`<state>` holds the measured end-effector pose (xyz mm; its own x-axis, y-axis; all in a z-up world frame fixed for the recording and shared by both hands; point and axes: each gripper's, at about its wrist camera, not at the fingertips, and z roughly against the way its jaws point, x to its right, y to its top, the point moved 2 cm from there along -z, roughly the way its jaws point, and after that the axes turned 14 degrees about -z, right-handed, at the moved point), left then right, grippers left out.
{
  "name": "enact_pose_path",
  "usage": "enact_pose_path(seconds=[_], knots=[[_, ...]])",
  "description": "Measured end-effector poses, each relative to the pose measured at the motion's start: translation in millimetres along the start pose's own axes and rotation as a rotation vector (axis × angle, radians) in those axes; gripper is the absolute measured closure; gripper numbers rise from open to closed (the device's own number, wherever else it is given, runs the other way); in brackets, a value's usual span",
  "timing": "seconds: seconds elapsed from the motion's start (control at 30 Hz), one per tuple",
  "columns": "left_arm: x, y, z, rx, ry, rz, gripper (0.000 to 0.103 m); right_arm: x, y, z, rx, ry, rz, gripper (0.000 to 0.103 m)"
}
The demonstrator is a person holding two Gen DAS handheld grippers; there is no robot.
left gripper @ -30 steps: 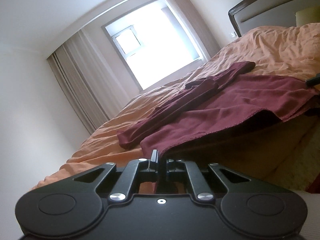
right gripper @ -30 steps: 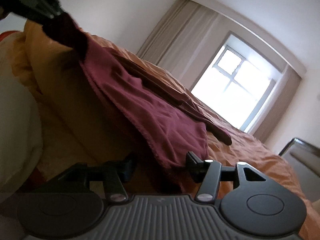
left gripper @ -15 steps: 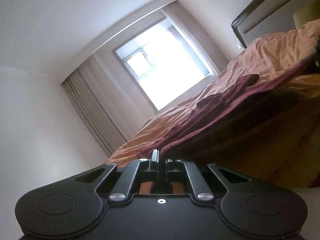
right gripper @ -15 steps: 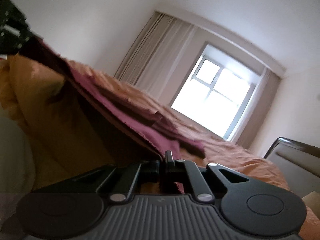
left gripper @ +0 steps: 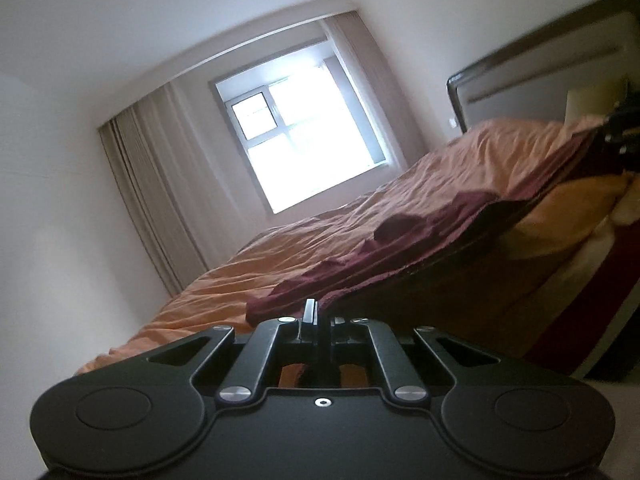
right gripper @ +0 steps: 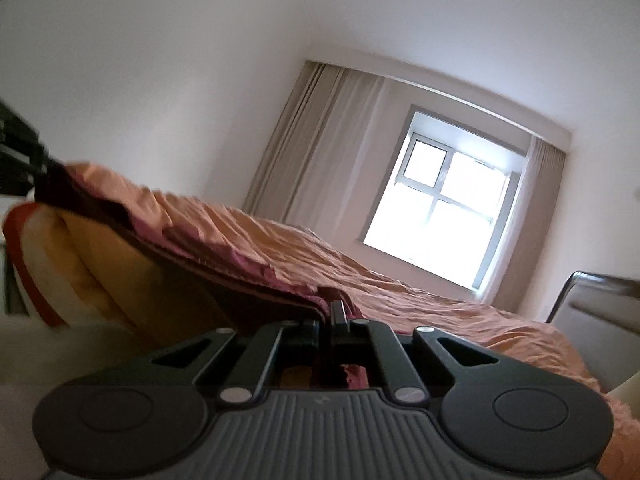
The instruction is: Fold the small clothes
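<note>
A maroon garment (left gripper: 404,248) lies stretched along the near edge of an orange-covered bed (left gripper: 312,248). My left gripper (left gripper: 316,316) is shut on one corner of its hem, low beside the bed. At the far right of the left wrist view the other gripper (left gripper: 624,132) holds the opposite corner. In the right wrist view the maroon garment (right gripper: 224,252) runs leftward from my right gripper (right gripper: 332,316), which is shut on its edge. The left gripper (right gripper: 18,152) shows at the far left there, with cloth in it.
The orange bedcover (right gripper: 420,296) is rumpled. A bright window (left gripper: 304,140) with beige curtains (left gripper: 160,200) faces me. A dark-framed headboard (left gripper: 540,72) stands at the right, and a red-and-white mattress side (left gripper: 580,312) drops below the cover.
The right gripper, open around the hem a second ago, has shut on it. Both grippers have dropped lower beside the bed and the garment is now pulled taut between them.
</note>
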<state>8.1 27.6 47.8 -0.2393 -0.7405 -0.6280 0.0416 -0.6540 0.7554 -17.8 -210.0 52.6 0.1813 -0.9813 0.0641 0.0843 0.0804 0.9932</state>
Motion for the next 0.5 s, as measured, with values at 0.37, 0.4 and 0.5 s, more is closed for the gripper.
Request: enact_pose_path(seconds=[0.37, 0.4, 0.5], knots=[[-14, 27, 16, 0.040, -0.046, 0.036, 0.099, 29, 25, 2, 0.018, 0.025, -0.102, 0.098], [-18, 30, 13, 0.036, -0.057, 0.055, 0.098, 29, 27, -3, 0.023, 0.028, -0.102, 0.098], [-36, 42, -5, 0.036, -0.059, 0.084, 0.098, 26, 40, -20, 0.045, 0.023, -0.052, 0.098]])
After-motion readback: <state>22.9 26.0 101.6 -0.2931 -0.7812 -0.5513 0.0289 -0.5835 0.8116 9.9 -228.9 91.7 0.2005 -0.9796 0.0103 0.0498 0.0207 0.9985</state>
